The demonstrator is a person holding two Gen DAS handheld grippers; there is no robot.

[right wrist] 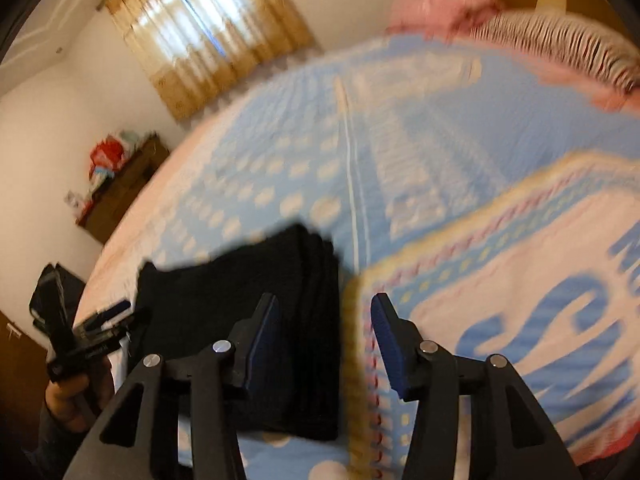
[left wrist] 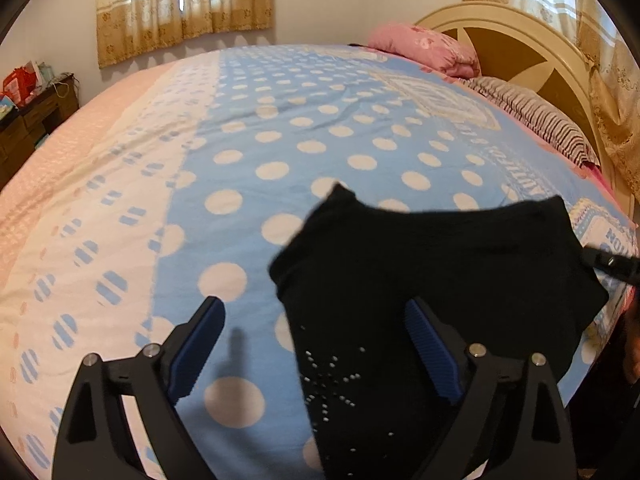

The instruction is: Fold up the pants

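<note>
One folded pants (left wrist: 420, 280) on bedspread (left wrist: 280, 120).

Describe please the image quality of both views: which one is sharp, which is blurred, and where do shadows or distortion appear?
Left wrist view: sharp; the fisheye bulges the bedspread into a dome, and a soft shadow falls beside the black pants. Right wrist view: motion blur smears the dots, the striped pillow and the curtain, through which the window glows bright; only the right gripper itself looks crisp.

Below my fingers the bed (left wrist: 280, 128), in its blue dotted cover, carries black folded pants (left wrist: 420, 280), pink and striped pillows (left wrist: 536, 116).
</note>
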